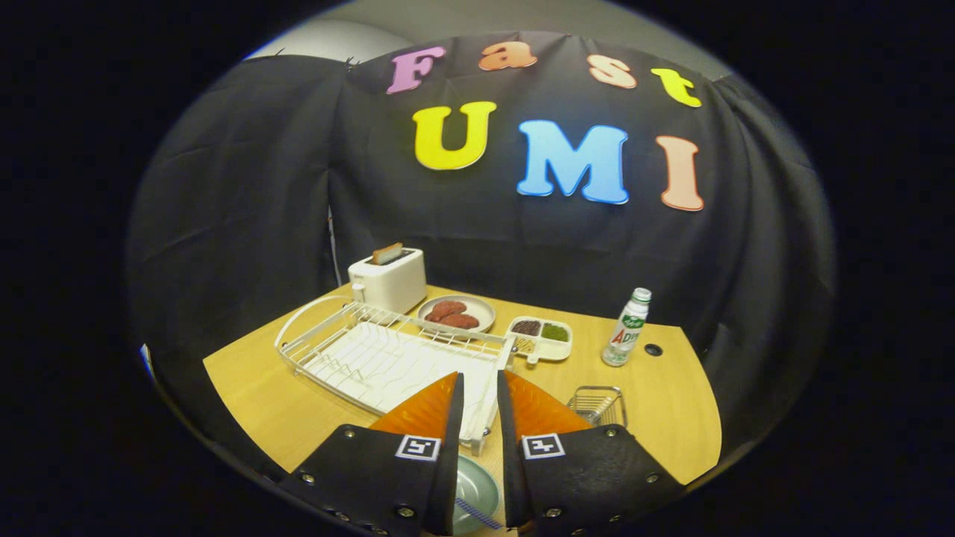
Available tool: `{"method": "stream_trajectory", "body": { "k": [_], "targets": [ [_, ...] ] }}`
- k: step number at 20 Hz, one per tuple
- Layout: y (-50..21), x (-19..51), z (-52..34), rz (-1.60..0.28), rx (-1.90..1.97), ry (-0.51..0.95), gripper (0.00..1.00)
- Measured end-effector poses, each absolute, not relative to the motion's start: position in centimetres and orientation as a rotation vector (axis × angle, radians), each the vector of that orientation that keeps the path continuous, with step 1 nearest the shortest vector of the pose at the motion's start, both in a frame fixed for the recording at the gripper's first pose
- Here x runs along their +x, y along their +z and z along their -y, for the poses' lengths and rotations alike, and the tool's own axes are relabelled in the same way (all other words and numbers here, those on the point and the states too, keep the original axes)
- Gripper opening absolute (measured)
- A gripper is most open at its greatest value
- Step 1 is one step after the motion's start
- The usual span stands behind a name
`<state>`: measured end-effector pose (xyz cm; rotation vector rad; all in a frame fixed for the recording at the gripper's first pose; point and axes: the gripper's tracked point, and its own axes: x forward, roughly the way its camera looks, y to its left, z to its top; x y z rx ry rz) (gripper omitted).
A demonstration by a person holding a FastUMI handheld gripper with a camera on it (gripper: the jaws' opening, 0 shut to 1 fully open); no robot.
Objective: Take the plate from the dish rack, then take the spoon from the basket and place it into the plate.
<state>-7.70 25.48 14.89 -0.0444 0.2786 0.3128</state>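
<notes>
Gripper view: the gripper (480, 388) hangs above the near edge of the wooden desk (671, 418), its two fingers close together with only a narrow gap between them and nothing clamped in it. Below the fingers, close to the near edge of the desk, lies the pale green plate (474, 492), seen through the gap. A striped handle, apparently the spoon (477, 514), rests across the plate's near rim; its bowl is hidden by the fingers, so this cannot be told for sure.

Just ahead of the fingertips sits the white wire dish rack (373, 350), with no dishes standing in it. Beyond the right finger, just beside the rack, stands a small wire basket (599, 405); what it holds cannot be made out. Farther back, a white toaster (389, 280) with a slice of bread (387, 253) sticking up from its slot stands at the far left corner. Beside it is a round plate with reddish-brown pieces (456, 312), then a white divided tray (542, 337) with dark and green fillings. A plastic bottle (627, 328) stands upright to the right, well apart from the basket.
</notes>
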Motion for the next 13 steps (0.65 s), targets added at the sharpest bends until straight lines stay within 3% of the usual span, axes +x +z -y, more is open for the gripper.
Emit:
{"method": "stream_trajectory", "body": {
  "k": [7, 9, 10, 13],
  "targets": [
    [25.8, -7.9, -18.1, -0.018, -0.002, 0.121, 0.27],
    [28.5, -8.3, -16.9, 0.079, 0.016, 0.094, 0.99],
    [28.7, -8.4, -16.4, 0.088, 0.017, 0.079, 0.95],
    [27.9, -8.9, -15.8, 0.074, 0.034, 0.078, 0.95]
  ]
}}
